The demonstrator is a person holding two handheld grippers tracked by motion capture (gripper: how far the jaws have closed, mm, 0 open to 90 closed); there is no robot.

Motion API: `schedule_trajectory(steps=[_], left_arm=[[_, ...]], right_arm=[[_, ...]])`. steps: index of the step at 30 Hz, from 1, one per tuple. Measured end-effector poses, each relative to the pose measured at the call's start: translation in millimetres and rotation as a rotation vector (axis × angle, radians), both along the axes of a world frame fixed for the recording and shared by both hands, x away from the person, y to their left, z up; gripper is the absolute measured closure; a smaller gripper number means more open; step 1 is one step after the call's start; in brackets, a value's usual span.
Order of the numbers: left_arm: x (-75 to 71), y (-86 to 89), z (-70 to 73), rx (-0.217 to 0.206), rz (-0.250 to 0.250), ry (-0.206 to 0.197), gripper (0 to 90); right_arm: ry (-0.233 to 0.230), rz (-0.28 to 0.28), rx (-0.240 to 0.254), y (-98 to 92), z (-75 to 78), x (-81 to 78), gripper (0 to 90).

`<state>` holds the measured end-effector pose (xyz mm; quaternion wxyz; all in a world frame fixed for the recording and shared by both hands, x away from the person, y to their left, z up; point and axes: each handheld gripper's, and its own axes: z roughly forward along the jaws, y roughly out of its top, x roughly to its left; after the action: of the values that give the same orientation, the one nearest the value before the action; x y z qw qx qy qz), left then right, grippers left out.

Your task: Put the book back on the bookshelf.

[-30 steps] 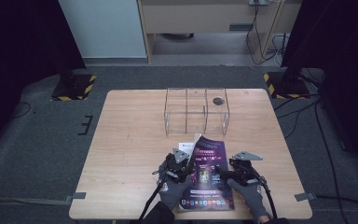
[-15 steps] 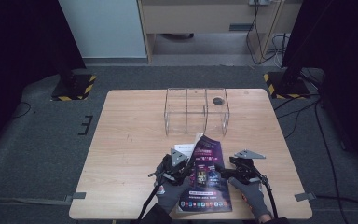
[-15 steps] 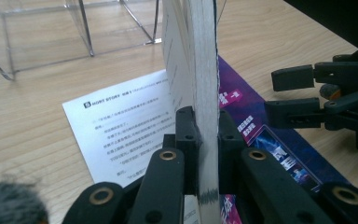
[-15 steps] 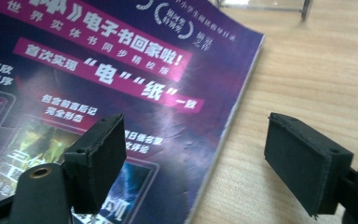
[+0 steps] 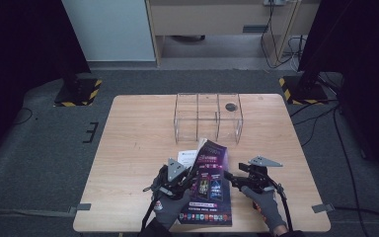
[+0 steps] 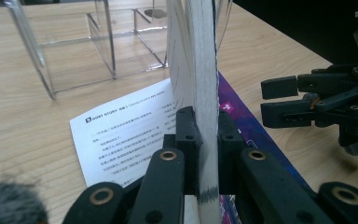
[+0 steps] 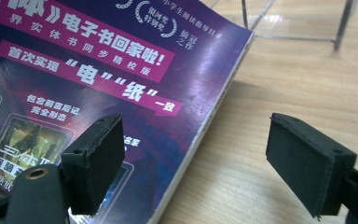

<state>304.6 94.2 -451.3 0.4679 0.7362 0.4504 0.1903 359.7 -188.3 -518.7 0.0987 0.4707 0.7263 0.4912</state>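
Observation:
A purple-covered magazine [image 5: 209, 190] lies near the table's front edge, its left side raised off the wood. My left gripper [image 5: 185, 175] is shut on that raised edge; in the left gripper view the pads [image 6: 186, 135] clamp the white page block [image 6: 198, 70], which stands upright. My right gripper [image 5: 229, 177] is open at the magazine's right edge, its jaws having just been opening. In the right gripper view one fingertip [image 7: 95, 158] hovers over the cover [image 7: 98, 70] and the other over bare wood, with the edge between them untouched.
A white printed sheet [image 5: 187, 157] lies on the table [image 5: 128, 148] under the magazine's left side. A clear acrylic divider rack [image 5: 207, 116] stands just behind, with a small dark round object [image 5: 230, 106] near its far right corner. Bare wood spreads left and right.
My left gripper has risen with the magazine's left edge, so the cover tilts up more steeply. The right gripper has stayed where it was.

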Motion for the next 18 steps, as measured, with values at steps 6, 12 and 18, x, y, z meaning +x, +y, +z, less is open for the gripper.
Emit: schedule_trajectory(steps=[6,12,18], left_arm=[[-7.3,13.7,8.0,-0.038,0.008,-0.027,83.3],[-11.9,22.9,9.6,-0.073,0.018,-0.037,83.3],[-16.0,29.4,12.6,-0.091,0.021,-0.054,83.3]], right_arm=[[0.007,0.024,0.022,9.0,0.6,3.5,19.2],[0.017,0.063,0.038,22.9,-1.3,6.9,19.2],[0.031,0.076,0.048,33.3,-2.8,12.4,19.2]])
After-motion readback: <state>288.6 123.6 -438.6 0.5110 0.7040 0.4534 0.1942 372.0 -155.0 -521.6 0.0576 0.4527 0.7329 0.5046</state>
